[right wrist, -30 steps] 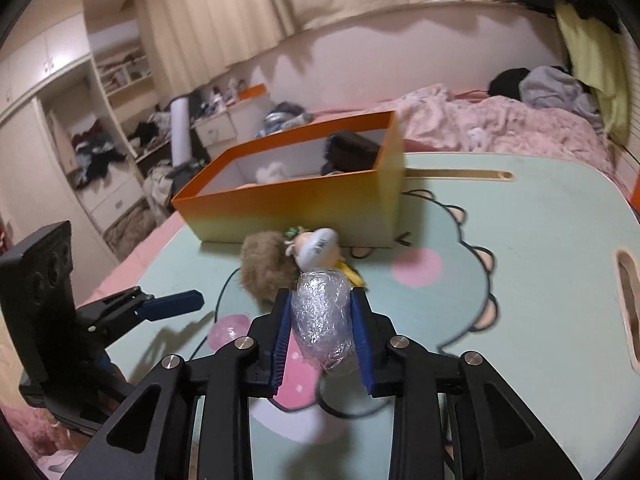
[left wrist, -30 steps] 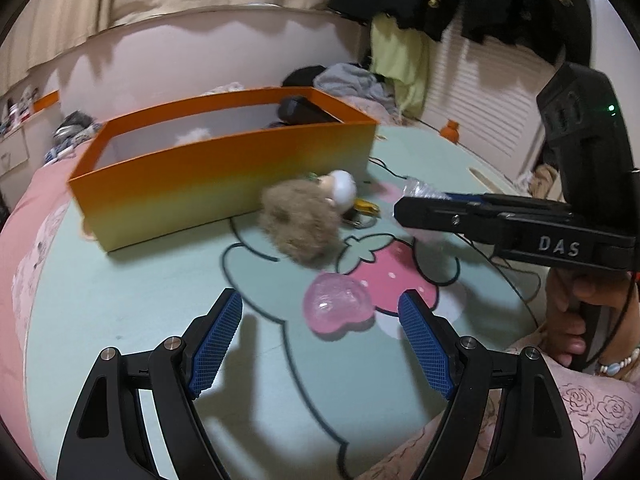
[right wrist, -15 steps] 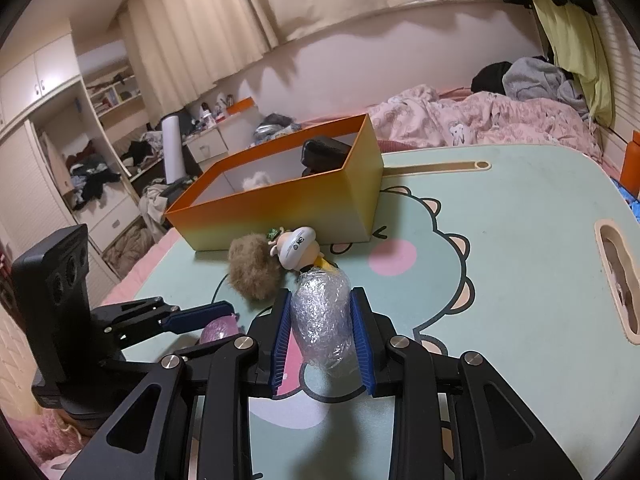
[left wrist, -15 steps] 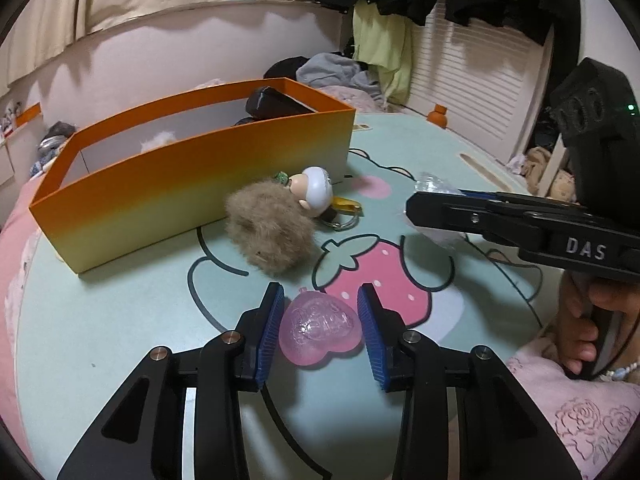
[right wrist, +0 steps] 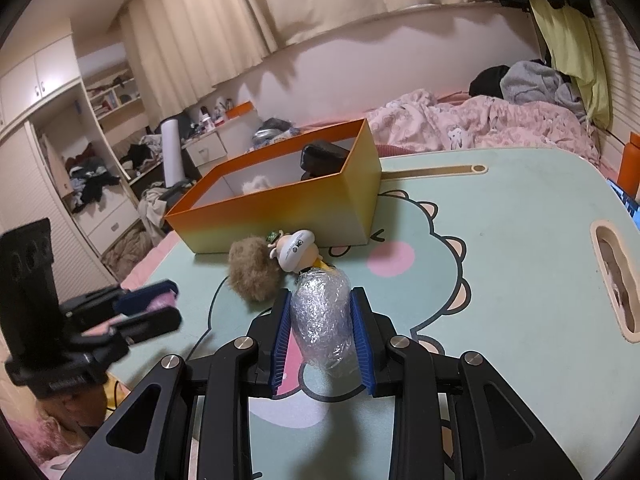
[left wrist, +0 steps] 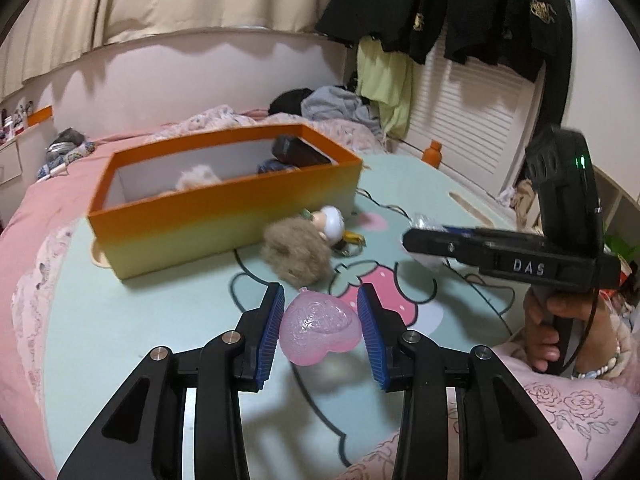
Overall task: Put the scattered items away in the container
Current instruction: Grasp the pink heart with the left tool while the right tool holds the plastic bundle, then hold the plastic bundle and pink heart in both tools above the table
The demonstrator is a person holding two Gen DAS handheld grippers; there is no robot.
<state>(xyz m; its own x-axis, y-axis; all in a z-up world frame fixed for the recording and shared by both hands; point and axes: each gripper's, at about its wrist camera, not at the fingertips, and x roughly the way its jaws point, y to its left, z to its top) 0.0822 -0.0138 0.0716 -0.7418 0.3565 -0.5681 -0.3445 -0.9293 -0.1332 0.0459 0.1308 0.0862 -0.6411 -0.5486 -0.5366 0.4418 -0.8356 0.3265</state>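
My left gripper (left wrist: 320, 330) is shut on a translucent pink heart-shaped case (left wrist: 319, 325), lifted a little off the mint-green table (left wrist: 140, 320). My right gripper (right wrist: 322, 330) is shut on a crinkly silver bubble-wrap bundle (right wrist: 323, 316) above the table. The orange box (left wrist: 224, 208) stands behind, with a black object (left wrist: 298, 152) and a white fluffy thing (left wrist: 198, 176) inside. In front of the box lie a brown fur ball (left wrist: 298, 254) and a small white-headed figure keychain (left wrist: 332, 220). The same box (right wrist: 280, 200), fur ball (right wrist: 252, 276) and figure (right wrist: 298, 248) show in the right wrist view.
The table has a cartoon print and a handle slot (right wrist: 616, 280) at its right edge. A person's hand (left wrist: 544, 332) holds the right gripper's handle. Pink bedding (right wrist: 480, 124) and clothes lie behind the table, and an orange bottle (left wrist: 432, 154) stands at the far right.
My left gripper closed from wide open onto the pink heart case and lifted it off the table. My right gripper stayed shut on the silver bundle and barely moved.
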